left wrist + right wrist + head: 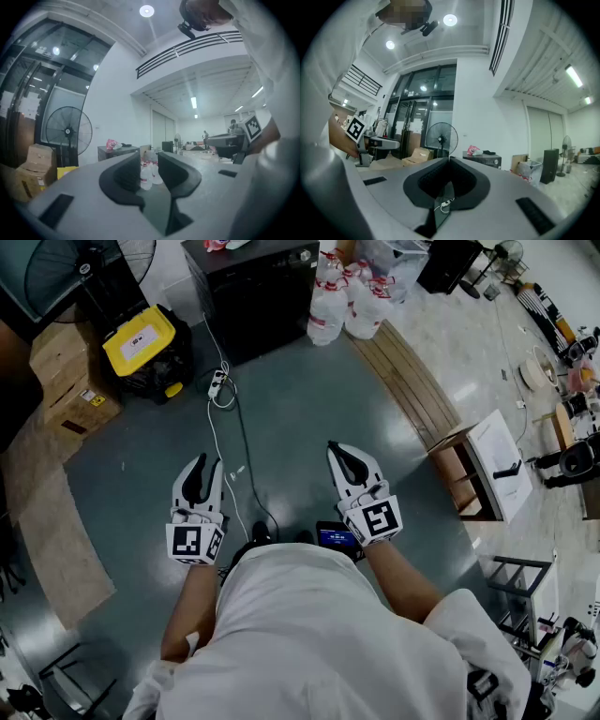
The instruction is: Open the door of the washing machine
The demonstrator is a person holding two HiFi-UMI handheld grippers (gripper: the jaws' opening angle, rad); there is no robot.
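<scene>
A black box-shaped appliance (253,292) stands at the far edge of the grey floor; it looks like the machine, and I see no door from here. In the right gripper view the appliance (483,161) shows a light front panel. My left gripper (206,461) hovers level over the floor, well short of it, jaws apart and empty (149,157). My right gripper (335,446) is level beside it, its tips touching with nothing between them (449,159).
A yellow-lidded black case (141,343) and cardboard boxes (66,381) sit left of the appliance, water bottles (342,301) to its right. A power strip with cable (217,385) runs across the floor. A wooden stand (473,470) is at right. A pedestal fan (441,136) stands behind.
</scene>
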